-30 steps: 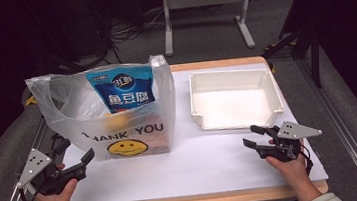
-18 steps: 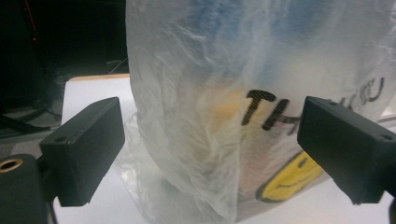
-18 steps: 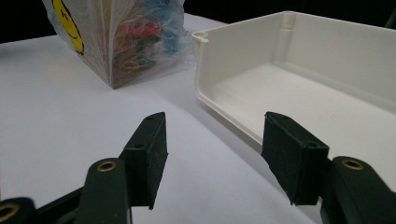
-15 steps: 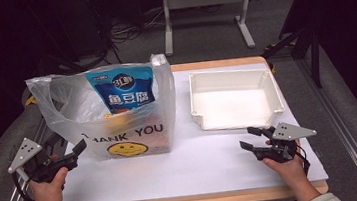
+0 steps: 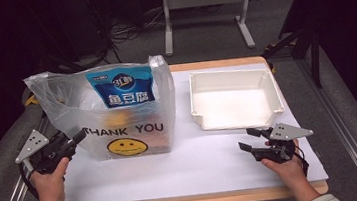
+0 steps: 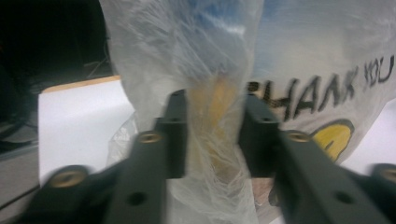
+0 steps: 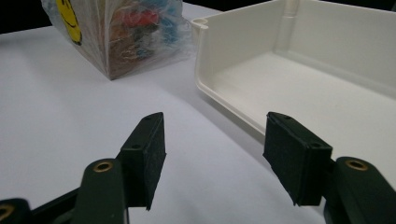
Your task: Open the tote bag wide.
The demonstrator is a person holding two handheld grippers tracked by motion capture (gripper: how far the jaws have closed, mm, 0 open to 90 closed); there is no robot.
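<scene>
Counting one bag point(image 5: 118, 117), one tray point(image 5: 234, 97)

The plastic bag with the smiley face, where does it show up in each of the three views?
High view: plastic bag stands left of centre, beside the white tray.
Left gripper view: plastic bag bunched between the jaws.
Right gripper view: plastic bag top left.
Shared landmark: its yellow smiley face.

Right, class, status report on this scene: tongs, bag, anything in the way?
Left tongs just closing on the clear plastic THANK YOU bag. Right tongs open, empty. White plastic tray sits apart; nothing in the way.
</scene>
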